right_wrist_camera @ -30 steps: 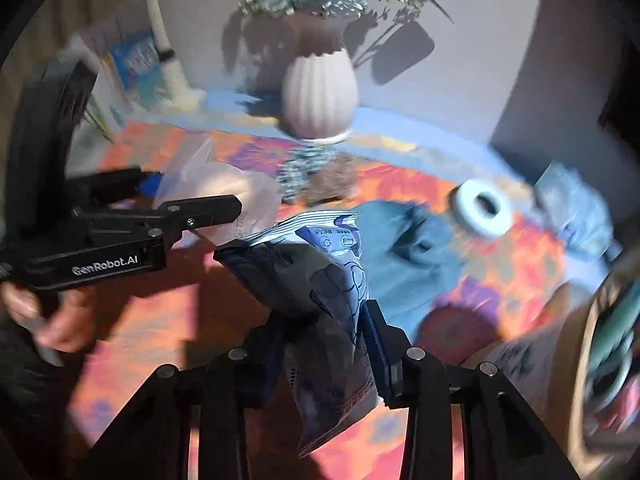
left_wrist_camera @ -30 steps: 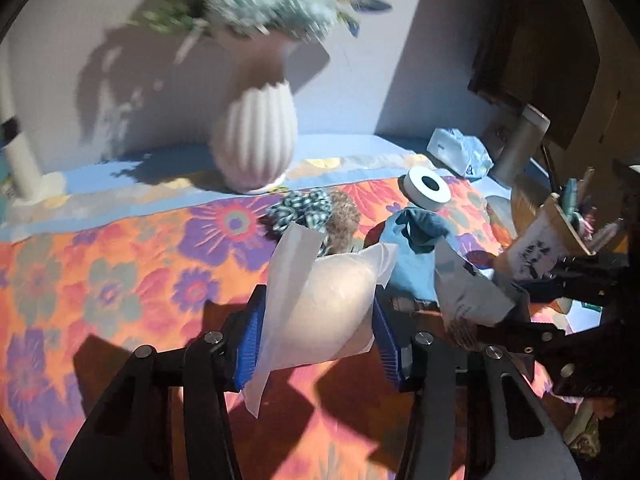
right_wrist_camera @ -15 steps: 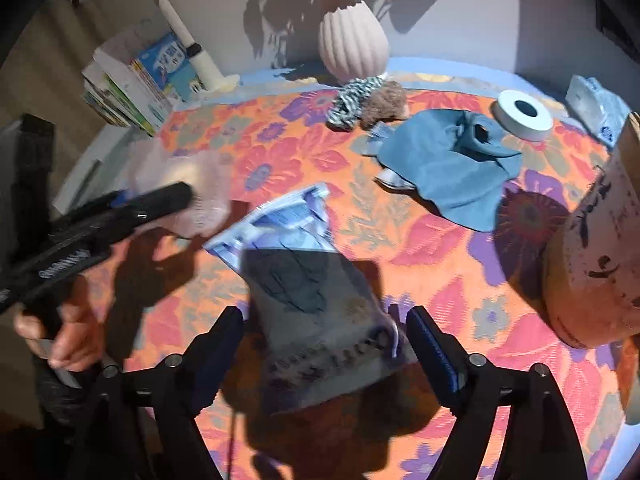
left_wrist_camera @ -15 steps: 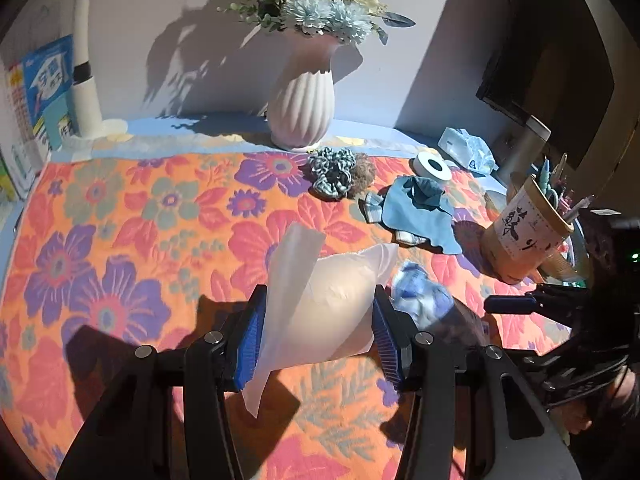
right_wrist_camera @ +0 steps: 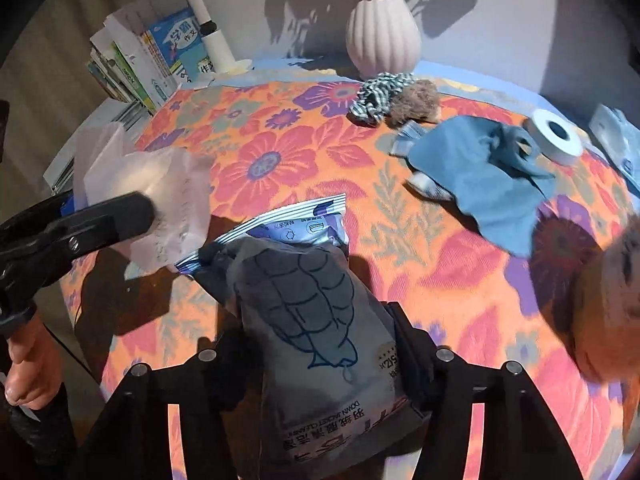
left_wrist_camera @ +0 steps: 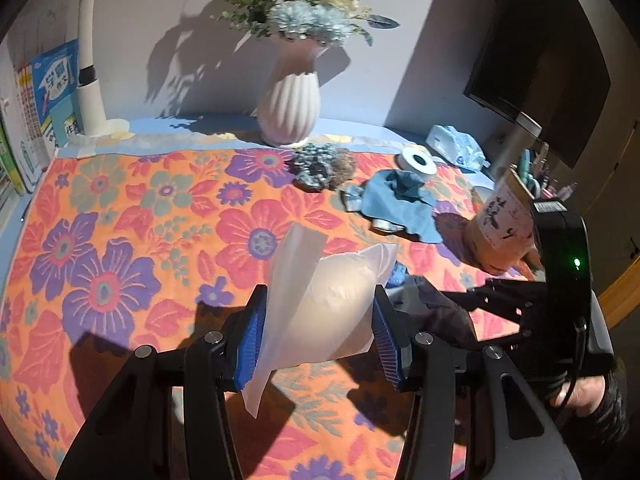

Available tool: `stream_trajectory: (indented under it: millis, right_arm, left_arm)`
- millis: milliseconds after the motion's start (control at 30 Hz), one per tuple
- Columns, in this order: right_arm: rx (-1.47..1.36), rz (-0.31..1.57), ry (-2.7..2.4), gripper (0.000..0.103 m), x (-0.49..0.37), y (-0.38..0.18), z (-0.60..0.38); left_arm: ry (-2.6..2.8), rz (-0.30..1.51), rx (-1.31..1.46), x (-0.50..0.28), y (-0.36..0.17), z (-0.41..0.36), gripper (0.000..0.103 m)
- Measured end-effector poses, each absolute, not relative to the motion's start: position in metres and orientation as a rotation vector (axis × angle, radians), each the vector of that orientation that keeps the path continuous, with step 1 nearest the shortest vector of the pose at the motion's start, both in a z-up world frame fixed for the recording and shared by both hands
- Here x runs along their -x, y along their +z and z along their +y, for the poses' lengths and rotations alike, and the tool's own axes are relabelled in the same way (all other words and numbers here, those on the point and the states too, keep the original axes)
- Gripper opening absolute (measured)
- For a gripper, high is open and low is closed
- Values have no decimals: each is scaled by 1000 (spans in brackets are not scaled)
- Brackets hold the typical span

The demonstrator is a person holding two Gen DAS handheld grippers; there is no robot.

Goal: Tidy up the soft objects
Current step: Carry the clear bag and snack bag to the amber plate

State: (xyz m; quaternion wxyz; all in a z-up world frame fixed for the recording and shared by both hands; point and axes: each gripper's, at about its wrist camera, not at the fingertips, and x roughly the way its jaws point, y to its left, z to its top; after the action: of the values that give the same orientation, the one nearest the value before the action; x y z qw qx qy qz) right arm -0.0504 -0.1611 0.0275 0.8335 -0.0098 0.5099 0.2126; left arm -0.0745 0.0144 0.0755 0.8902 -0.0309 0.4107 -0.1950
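My left gripper (left_wrist_camera: pixel 320 332) is shut on a puffy white translucent pouch (left_wrist_camera: pixel 328 312) and holds it above the floral tablecloth (left_wrist_camera: pixel 120 240). The pouch also shows in the right wrist view (right_wrist_camera: pixel 160 196). My right gripper (right_wrist_camera: pixel 320 344) is shut on a blue and white printed wipes packet (right_wrist_camera: pixel 316 320) near the table's front edge. The packet shows partly behind the pouch in the left wrist view (left_wrist_camera: pixel 432 304). A blue cloth (right_wrist_camera: pixel 480 172), a checked scrunchie (right_wrist_camera: pixel 376 96) and a brown fuzzy ball (right_wrist_camera: pixel 416 100) lie at the back.
A ribbed white vase (left_wrist_camera: pixel 290 108) with flowers stands at the back. A tape roll (right_wrist_camera: pixel 554 136), a blue tissue pack (left_wrist_camera: pixel 456 148) and a brown pen cup (left_wrist_camera: pixel 504 220) are at the right. Books (right_wrist_camera: pixel 144 60) and a white lamp post (left_wrist_camera: pixel 90 92) stand at the left.
The right gripper opened around the packet half a second ago and has closed on it again. Both grippers pulled back toward the front of the table. The left still holds the pouch.
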Motion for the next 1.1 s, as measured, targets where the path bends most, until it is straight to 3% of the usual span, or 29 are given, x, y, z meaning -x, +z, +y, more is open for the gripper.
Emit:
stream_trajectory:
  millis: [1100]
  right_arm:
    - [-305,867,-62,58,218,120,-438]
  left_arm:
    - [-809,738,-271,186,122,-262,46]
